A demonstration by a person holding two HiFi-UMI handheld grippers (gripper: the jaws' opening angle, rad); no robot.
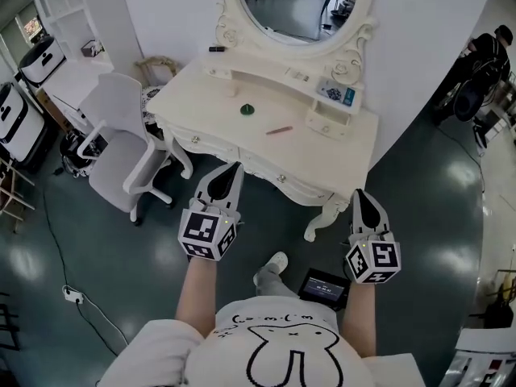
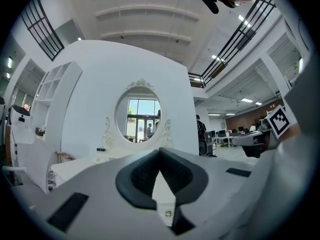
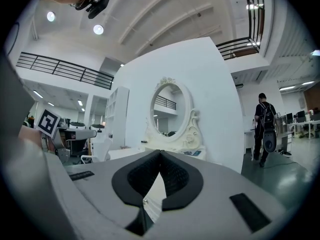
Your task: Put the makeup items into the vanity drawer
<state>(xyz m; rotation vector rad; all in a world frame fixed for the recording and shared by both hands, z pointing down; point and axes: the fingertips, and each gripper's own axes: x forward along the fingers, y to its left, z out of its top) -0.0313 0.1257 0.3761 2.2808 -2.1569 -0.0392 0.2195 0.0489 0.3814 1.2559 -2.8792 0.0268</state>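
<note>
Left gripper: the left gripper (image 1: 235,168) is held out level in front of the person, near the front edge of the vanity (image 1: 339,147) but not touching it.
Left jaws: clenched tight, tip to tip (image 2: 160,149), with nothing between them.
Right gripper: the right gripper (image 1: 359,193) is also held out level, off to the right, near the vanity's right corner.
Right jaws: clenched tight too (image 3: 160,152), and holding nothing.
Tabletop: a cream tabletop (image 1: 201,95) with a big round mirror (image 1: 294,6) standing behind it.
Green thing: a small round green thing (image 1: 247,110) sits in the middle of the tabletop.
Pink stick: a thin pink stick (image 1: 279,130), like a pencil, lies just to the right of the green thing, a little apart from it.
Little shelf: a blue and white pack (image 1: 336,93) lies on the raised shelf at the right, and a small black thing (image 1: 216,49) lies on the left end.
Drawer: the drawer (image 1: 205,143) in the front is closed, and its small knob (image 1: 194,140) shows.
Chair: a white chair (image 1: 121,135) stands left of the vanity.
Floor: dark and shiny (image 1: 419,216), with the person's shoe (image 1: 276,262) and a small screen (image 1: 324,287) on it.
</note>
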